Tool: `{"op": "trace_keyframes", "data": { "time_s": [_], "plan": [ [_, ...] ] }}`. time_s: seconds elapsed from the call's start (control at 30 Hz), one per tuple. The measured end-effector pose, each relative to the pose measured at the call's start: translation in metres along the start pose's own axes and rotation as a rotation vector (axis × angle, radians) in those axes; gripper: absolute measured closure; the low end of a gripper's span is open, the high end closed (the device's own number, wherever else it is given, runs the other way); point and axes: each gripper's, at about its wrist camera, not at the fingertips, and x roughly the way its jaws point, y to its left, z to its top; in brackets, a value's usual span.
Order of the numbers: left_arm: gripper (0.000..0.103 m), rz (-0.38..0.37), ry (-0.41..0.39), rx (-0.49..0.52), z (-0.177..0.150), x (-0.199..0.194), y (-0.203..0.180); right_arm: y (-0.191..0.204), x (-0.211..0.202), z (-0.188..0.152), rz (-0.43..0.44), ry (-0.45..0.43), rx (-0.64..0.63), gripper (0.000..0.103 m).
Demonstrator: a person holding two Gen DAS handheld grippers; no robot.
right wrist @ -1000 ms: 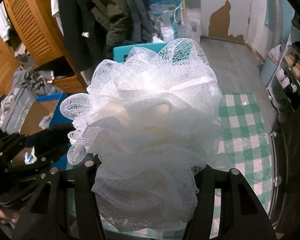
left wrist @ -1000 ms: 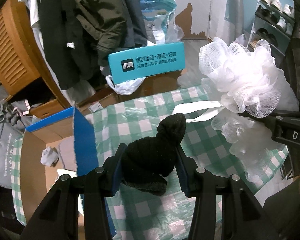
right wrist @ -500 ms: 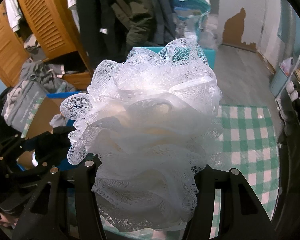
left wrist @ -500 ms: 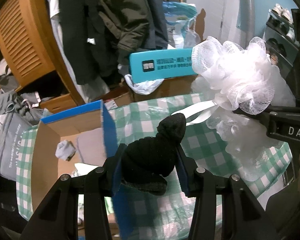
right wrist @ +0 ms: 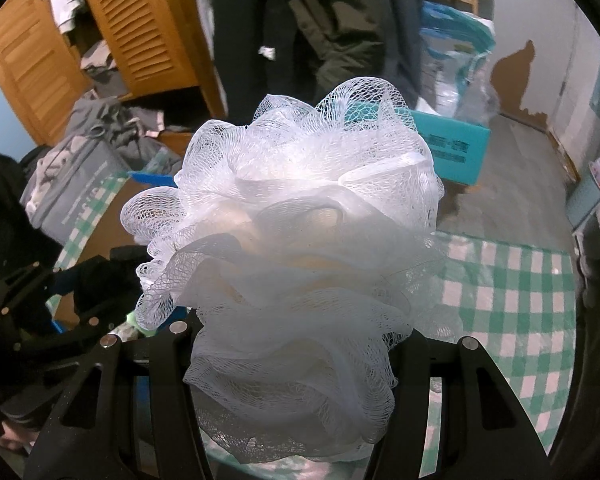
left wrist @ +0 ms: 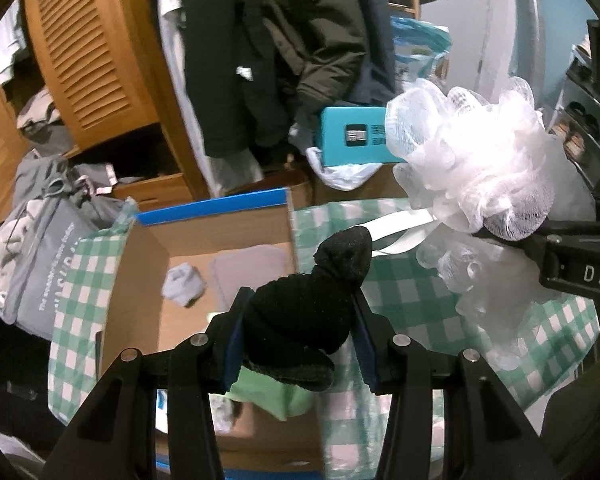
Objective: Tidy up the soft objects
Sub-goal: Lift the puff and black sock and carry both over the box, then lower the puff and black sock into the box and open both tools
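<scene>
gripping a rolled black sock (left wrist: pixel 316 304), the left tool (left wrist: pixel 300 332) shows at the bottom centre of the left wrist view, its blue-padded fingers (left wrist: pixel 232 344) pressed against both sides of the bundle, whose knotted end pokes up past the tips. just behind and below the sock, in the lower left of that frame, sits an open cardboard box (left wrist: pixel 140 264) with a blue rim; a small pale grey sock (left wrist: pixel 182 284) and a flat grey cloth (left wrist: pixel 248 272) lie on its floor, and a light green item (left wrist: pixel 272 400) shows at the bottom centre under the tool. the box rests on a green and white checked cloth (left wrist: pixel 412 284) that covers the worktop.

in the right wrist view the right tool (right wrist: pixel 296 360) holds a white mesh bath pouf (right wrist: pixel 300 240) between its black fingers (right wrist: pixel 420 360); the pouf fills the middle of the frame and hides the pads. the same pouf appears at the right of the left wrist view, pinched by the right tool coming in from the right edge, with its white ribbon loop (left wrist: pixel 396 232) hanging toward the checked cloth. the two tools are near each other, sock to the left of the pouf.

beyond the worktop, a teal box (left wrist: pixel 352 136) stands at centre, dark jackets (left wrist: pixel 292 40) hang at the top, a slatted wooden door (left wrist: pixel 88 52) fills the upper left, and a grey bag (left wrist: pixel 40 256) sits at the left edge.
</scene>
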Motion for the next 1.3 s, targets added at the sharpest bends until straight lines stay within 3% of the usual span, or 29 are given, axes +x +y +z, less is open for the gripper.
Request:
{"op": "trace_keyframes", "data": {
  "time_s": [0.7, 1.3],
  "plan": [
    [0.055, 0.079, 0.053, -0.147, -0.018, 0.017, 0.085, 0.075, 0.045, 0.034, 0.082, 0.05, -0.084, 0.049],
    [0.055, 0.148, 0.159, -0.29, -0.035, 0.065, 0.149, 0.137, 0.121, 0.06, 0.122, 0.157, -0.119, 0.048]
  ]
}}
